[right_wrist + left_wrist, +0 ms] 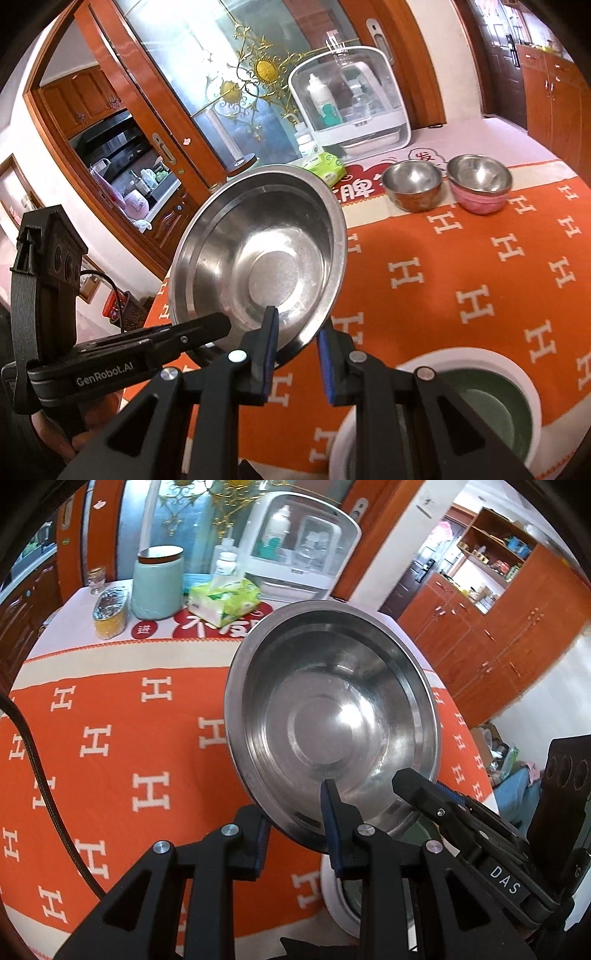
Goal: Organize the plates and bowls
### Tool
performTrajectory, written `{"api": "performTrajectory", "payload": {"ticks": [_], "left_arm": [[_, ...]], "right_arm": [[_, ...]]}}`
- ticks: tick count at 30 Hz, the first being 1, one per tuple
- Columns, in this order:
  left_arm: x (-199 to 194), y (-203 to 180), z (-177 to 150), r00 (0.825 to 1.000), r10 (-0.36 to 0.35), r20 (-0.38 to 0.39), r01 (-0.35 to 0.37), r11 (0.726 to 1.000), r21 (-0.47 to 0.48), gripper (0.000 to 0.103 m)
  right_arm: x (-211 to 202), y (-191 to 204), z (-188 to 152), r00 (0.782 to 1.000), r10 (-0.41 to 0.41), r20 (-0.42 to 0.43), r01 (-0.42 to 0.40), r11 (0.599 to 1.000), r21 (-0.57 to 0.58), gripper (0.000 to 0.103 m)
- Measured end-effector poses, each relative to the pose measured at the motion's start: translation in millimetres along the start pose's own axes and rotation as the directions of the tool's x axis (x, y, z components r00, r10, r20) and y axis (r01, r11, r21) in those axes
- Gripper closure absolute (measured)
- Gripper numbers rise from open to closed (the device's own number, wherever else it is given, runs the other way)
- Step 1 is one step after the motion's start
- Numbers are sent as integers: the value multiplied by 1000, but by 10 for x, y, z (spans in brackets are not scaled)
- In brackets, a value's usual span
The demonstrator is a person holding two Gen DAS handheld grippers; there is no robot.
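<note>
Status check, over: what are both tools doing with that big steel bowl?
Left tool and right tool both shut on steel bowl rim. Bowl tilted, off the orange cloth. White-rimmed green dish below.

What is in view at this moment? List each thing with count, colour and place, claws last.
Large steel basin: one, silver, lifted and tilted above the table, gripped at its rim by both claws.
Small steel bowls: two, silver, one with a pink outside, side by side at the far edge of the orange cloth.
White plate: one, green centre, near table edge below the claws.
Tablecloth: one, orange with white H pattern.
Tissue pack: one, green and white, far side.
Jar: one, pale green, far side.
Storage box: one, white with clear lid, at the back.
Left claw: black, blue pads, shut on the basin rim.
Right claw: black, blue pads, shut on the basin rim.
</note>
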State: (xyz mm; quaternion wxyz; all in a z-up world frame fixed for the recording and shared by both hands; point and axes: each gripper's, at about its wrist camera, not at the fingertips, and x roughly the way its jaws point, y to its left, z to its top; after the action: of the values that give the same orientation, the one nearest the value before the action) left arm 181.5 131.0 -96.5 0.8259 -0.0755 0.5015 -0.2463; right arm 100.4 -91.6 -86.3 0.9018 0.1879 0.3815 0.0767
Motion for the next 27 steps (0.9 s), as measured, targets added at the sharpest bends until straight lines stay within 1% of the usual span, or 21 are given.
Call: {"api": "performTrajectory", "payload": {"ticks": [6,14,20,27], "left_arm": [[-1,-253,-188,999,-38,-19,38,999,23,79],[139,-573,-508,992,-83,-96,87,996,34,79],[239,-790,-695,986,-94,-136,100,994,39,79],[362,-984,-845,979,-83,-189,93,995,44,79]], "right_arm": [[-264,-114,-168,999,-42,14,42,999,-1,83],[-556,-370,-467,995,-93,-24,94,995,39,83],[-690,-566,-611,992,-113,-53,116,991,61,83],[-765,-767,-738,986,-124,-109,133,987,87,82]]}}
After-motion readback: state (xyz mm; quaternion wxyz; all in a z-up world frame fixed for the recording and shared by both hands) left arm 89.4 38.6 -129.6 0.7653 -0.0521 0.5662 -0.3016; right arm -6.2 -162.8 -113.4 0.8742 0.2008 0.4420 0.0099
